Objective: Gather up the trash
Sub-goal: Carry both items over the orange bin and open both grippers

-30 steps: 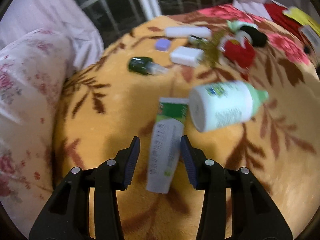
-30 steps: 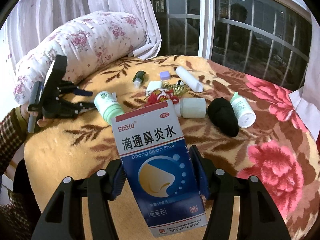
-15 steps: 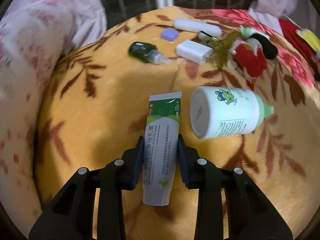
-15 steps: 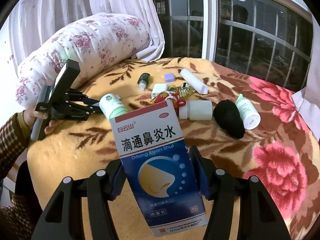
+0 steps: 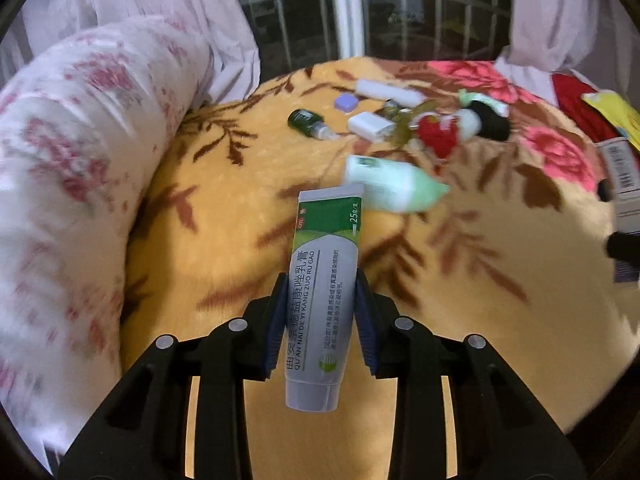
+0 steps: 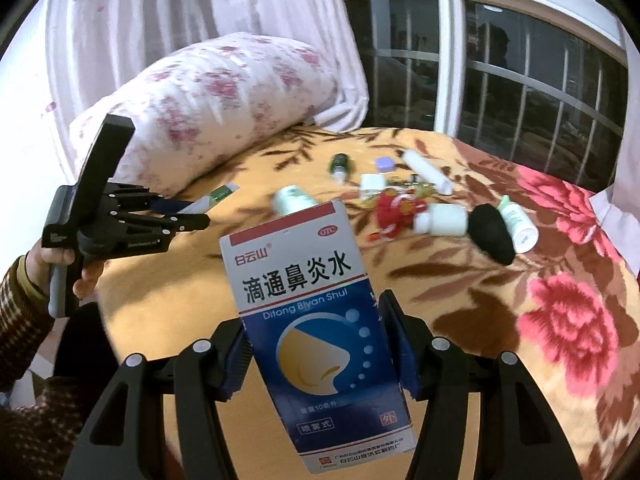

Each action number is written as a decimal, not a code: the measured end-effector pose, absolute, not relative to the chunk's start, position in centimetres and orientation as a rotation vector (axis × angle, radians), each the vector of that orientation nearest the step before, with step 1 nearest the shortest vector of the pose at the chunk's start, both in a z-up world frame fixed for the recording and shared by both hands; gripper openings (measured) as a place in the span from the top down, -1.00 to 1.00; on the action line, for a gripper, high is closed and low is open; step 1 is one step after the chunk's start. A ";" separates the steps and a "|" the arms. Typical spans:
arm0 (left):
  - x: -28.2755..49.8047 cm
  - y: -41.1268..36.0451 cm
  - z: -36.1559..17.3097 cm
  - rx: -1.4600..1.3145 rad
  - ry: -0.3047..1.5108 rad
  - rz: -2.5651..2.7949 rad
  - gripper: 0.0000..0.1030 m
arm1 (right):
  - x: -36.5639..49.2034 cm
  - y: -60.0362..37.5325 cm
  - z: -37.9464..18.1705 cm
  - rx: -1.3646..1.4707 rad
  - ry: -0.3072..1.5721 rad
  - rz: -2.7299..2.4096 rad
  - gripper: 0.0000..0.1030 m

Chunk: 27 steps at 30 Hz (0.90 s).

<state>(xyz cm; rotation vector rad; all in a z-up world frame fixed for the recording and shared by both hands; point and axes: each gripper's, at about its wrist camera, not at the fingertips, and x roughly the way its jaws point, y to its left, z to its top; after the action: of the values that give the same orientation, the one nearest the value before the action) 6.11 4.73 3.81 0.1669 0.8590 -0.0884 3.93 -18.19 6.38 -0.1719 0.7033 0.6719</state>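
**Trash collection: two items in hand, most still on the bed**

Left wrist view
- Left gripper (image 5: 320,320): fingers pressed against both sides of an ointment tube (image 5: 322,292), pinching it at mid-body. The tube is lifted clear of the blanket (image 5: 224,240), crimped end pointing away from the camera.
- Green-capped white bottle (image 5: 394,190): lying on its side just beyond the tube, blurred.
- Further back, in a loose cluster: small dark green bottle (image 5: 310,124), lilac square piece (image 5: 345,103), white rectangular case (image 5: 370,126), long white tube (image 5: 390,92), red ornament (image 5: 438,136), black lump (image 5: 494,126).
- Floral pillow (image 5: 80,160): along the left edge of the bed.

Right wrist view
- Right gripper (image 6: 316,348): fingers closed on the sides of a blue-and-white medicine box (image 6: 316,320), held upright above the blanket.
- Left gripper visible at the left, over the blanket's edge, with the tube's end showing between its fingers.
- Also on the blanket: white pill bottle (image 6: 442,220) lying beside the red ornament, second green-capped bottle (image 6: 518,224) next to the black lump.

Progress, as judged
- Picked up: two items, one per gripper.
- No bin or bag is in view, so neither held item appears to be deposited yet.
- Remaining: roughly nine loose items on the bed. The job looks to be at an early stage.
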 end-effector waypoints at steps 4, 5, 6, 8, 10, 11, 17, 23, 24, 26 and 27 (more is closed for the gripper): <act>0.4 2.4 4.6 0.237 0.845 -0.179 0.39 | -0.7 -16.9 6.0 -0.172 0.731 0.746 -0.13; -1.4 1.7 4.4 0.252 0.850 -0.212 0.39 | -1.9 -16.6 5.8 -0.177 0.740 0.763 -0.13; -2.5 1.3 4.2 0.256 0.854 -0.231 0.39 | -3.2 -16.4 5.5 -0.177 0.755 0.786 -0.13; -5.6 0.2 3.1 0.271 0.885 -0.293 0.39 | -5.4 -16.1 4.7 -0.170 0.787 0.827 -0.13; -7.8 -0.5 1.7 0.277 0.926 -0.342 0.39 | -7.6 -15.7 3.2 -0.164 0.838 0.859 -0.13; -8.6 -0.8 0.9 0.282 0.952 -0.366 0.39 | -8.5 -15.6 2.4 -0.159 0.862 0.867 -0.13; -11.8 -1.5 -5.0 0.329 1.139 -0.412 0.39 | -12.0 -14.8 -4.8 -0.134 1.074 0.883 -0.13; -12.8 -1.6 -8.4 0.355 1.254 -0.422 0.09 | -13.4 -14.0 -9.7 -0.193 1.201 0.818 -0.62; -12.9 -1.5 -8.4 0.352 1.252 -0.418 -0.12 | -13.4 -14.1 -9.9 -0.184 1.208 0.815 -0.62; -12.9 -1.2 -8.2 0.346 1.236 -0.416 -0.22 | -13.4 -14.2 -9.8 -0.174 1.205 0.814 -0.62; -12.9 -1.1 -8.1 0.341 1.233 -0.415 -0.22 | -13.4 -14.3 -9.6 -0.174 1.199 0.809 -0.62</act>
<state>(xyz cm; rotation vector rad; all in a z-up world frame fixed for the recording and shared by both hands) -12.85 -1.10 -8.05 0.3411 1.2330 -0.4151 -13.36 -14.29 -9.59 -0.1736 1.1992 0.8091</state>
